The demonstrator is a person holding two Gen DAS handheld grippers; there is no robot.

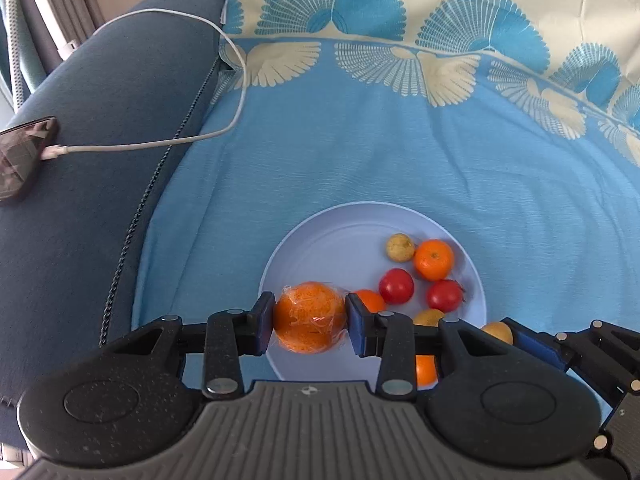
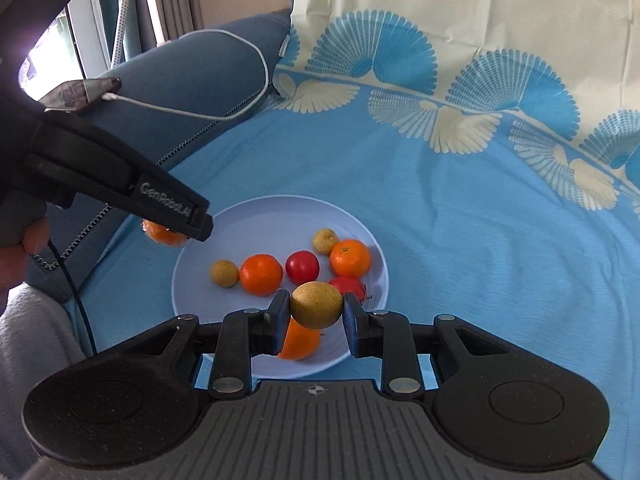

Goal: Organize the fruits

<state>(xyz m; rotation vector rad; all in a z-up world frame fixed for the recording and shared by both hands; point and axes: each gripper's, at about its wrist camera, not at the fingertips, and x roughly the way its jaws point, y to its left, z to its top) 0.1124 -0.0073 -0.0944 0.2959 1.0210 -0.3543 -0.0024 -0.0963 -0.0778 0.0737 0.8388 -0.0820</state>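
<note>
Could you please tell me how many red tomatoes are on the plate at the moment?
2: one tomato mid-plate, another tomato just behind the right gripper's fruit; more may be hidden.

Sofa [image 1: 100,128] covered by blue patterned cloth [image 1: 360,152]; pale plate [image 1: 320,240] sits on cloth, phone [image 1: 24,156] with white cable [image 1: 236,80] on armrest.

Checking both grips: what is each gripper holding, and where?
Left gripper: plastic-wrapped orange, pinched across its sides. Right gripper: yellowish-brown fruit, likewise.

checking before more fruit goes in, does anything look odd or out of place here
One thing: the orange in the left claw is wrapped in clear film, unlike the bare fruit on the plate. Nothing is spilled or damaged.
</note>
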